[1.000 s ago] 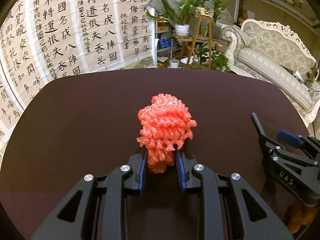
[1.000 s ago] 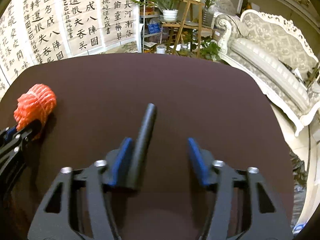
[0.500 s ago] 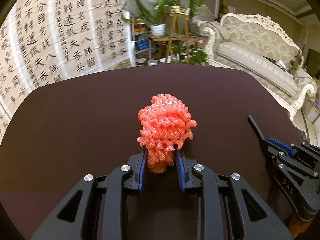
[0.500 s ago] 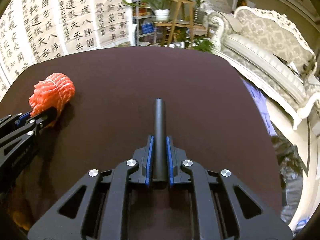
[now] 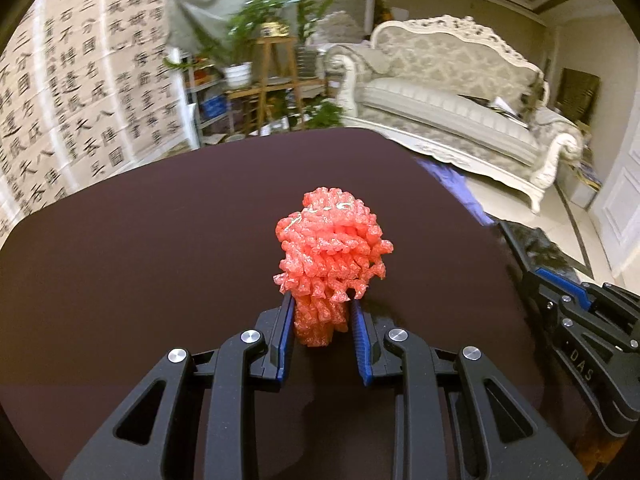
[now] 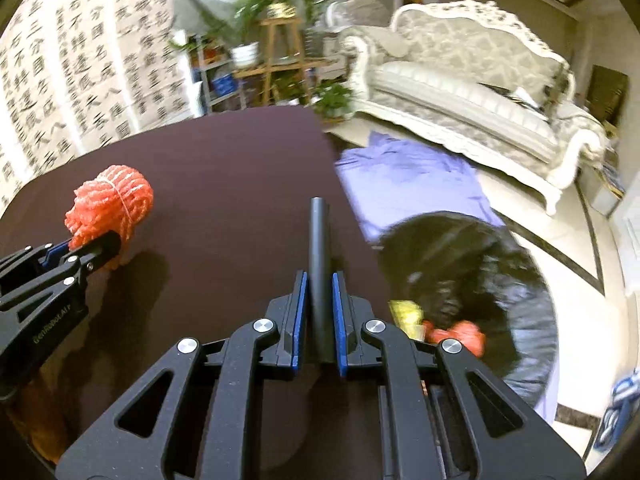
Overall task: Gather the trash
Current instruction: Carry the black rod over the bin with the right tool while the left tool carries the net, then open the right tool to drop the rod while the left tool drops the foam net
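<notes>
The right claw point(image 6: 320, 312), open a second ago, now grips a black tube point(image 6: 319, 264), the left claw point(image 5: 322, 332) still clamps orange foam netting point(image 5: 332, 256), and both have swung from the counter point(image 6: 224, 184) toward the black trash bag point(image 6: 472, 280) beside it, ready to drop.

Home living room – ornate sofa point(image 5: 452, 96), potted plants point(image 5: 256, 36), calligraphy wall point(image 5: 80, 80)

Black left gripper point(image 5: 320, 316), blue pads, silver screws; right gripper point(image 6: 320, 300) alike.
</notes>
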Action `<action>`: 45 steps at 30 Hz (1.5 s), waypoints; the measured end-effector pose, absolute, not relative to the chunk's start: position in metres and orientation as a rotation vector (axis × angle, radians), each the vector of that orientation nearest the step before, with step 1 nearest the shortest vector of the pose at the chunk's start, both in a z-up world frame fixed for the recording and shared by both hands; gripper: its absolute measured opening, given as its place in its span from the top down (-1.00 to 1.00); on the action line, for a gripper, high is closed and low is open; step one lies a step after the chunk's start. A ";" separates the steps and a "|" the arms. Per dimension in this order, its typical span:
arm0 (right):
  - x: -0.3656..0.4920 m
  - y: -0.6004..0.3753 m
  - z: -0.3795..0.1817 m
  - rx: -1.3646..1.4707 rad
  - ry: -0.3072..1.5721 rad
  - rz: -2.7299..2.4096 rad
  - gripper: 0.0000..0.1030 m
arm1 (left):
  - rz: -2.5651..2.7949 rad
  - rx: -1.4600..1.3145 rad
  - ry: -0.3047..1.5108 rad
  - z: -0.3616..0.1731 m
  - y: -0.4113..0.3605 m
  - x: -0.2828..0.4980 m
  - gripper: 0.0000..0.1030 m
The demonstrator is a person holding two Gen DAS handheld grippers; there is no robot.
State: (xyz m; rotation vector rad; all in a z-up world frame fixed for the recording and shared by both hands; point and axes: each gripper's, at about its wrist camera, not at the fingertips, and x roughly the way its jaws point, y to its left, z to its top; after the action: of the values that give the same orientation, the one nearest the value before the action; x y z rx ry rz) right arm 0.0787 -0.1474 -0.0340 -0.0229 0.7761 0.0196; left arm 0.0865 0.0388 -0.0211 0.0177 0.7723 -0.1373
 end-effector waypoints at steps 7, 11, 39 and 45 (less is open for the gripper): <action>0.063 -0.212 -0.034 0.000 0.724 -0.123 0.76 | -0.225 0.058 0.748 -0.013 -0.015 0.086 0.49; 0.058 -0.240 -0.037 0.023 0.713 -0.167 0.76 | -0.266 0.073 0.737 -0.011 -0.038 0.088 0.49; 0.077 -0.297 -0.055 0.117 0.716 -0.269 0.48 | -0.326 0.161 0.733 -0.027 -0.128 0.105 -0.30; 0.070 -0.299 -0.053 0.117 0.705 -0.284 0.24 | -0.316 0.156 0.725 -0.024 -0.120 0.101 -0.48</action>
State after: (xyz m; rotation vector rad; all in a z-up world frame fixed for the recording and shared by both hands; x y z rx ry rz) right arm 0.0698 -0.2988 -0.0527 0.1165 0.7054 -0.2840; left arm 0.1009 -0.1202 -0.0236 0.1559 0.7250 -0.3163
